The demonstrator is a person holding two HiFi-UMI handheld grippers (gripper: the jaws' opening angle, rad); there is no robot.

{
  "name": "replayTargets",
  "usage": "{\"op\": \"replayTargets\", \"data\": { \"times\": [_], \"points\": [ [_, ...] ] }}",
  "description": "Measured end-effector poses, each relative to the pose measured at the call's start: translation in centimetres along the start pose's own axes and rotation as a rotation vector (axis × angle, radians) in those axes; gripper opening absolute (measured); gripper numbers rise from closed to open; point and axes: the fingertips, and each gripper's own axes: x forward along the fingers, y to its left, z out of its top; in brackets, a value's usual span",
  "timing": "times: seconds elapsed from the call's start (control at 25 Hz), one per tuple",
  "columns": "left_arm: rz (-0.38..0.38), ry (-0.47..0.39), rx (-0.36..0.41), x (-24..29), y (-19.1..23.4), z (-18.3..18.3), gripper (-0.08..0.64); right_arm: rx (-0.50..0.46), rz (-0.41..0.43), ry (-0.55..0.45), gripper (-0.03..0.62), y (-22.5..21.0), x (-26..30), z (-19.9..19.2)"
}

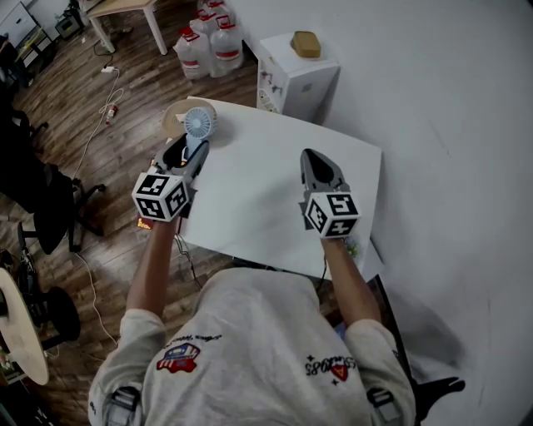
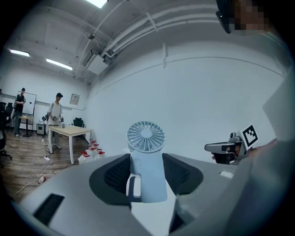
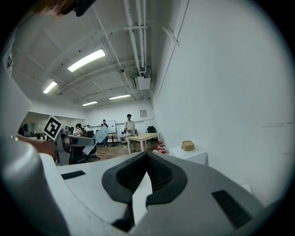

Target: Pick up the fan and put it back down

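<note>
The pale blue hand-held fan [image 1: 200, 123] has a round grille head and a flat handle. It stands upright in my left gripper [image 1: 193, 155], whose jaws are shut on the handle, at the white table's [image 1: 266, 208] far left corner. In the left gripper view the fan [image 2: 146, 156] fills the gap between the ribbed pads [image 2: 119, 173], head up. My right gripper [image 1: 311, 156] hovers over the table's right half, shut with nothing in it. Its jaw tips [image 3: 146, 156] meet in the right gripper view, where the fan [image 3: 99, 135] shows far left.
A small white cabinet [image 1: 291, 79] with a brown block [image 1: 305, 43] on it stands beyond the table. Water jugs [image 1: 208, 42] and a wooden table [image 1: 125, 10] stand on the floor behind. Dark office chairs [image 1: 42, 208] are at left. People [image 2: 55, 117] stand far off.
</note>
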Motion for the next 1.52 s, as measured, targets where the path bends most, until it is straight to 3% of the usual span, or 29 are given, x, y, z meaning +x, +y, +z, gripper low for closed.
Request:
{"op": "replayTargets", "data": {
  "times": [0.4, 0.84, 1.04, 1.28, 1.52],
  "points": [
    [-0.153, 0.038, 0.037, 4.9, -5.1, 0.8, 0.210, 0.028, -0.133, 0.001, -0.009, -3.8, -4.2, 0.0],
    [-0.416, 0.115, 0.107, 13.3, -17.6, -0.9, 0.210, 0.103, -0.385, 0.016, -0.009, -12.3, -14.6, -2.9],
    [-0.523, 0.162, 0.188, 16.9, -24.5, -3.8, 0.210, 0.140, -0.493, 0.028, -0.009, -15.7, -19.5, -5.3],
    [-0.655, 0.249, 0.212, 20.3, -32.4, -8.4, 0.210, 0.192, -0.601, 0.047, -0.009, -18.4, -24.8, -8.1],
    [-0.700, 0.334, 0.226, 23.7, -36.6, -13.5, 0.210, 0.231, -0.669, 0.066, -0.009, -19.8, -27.8, -10.7]
  ]
}}
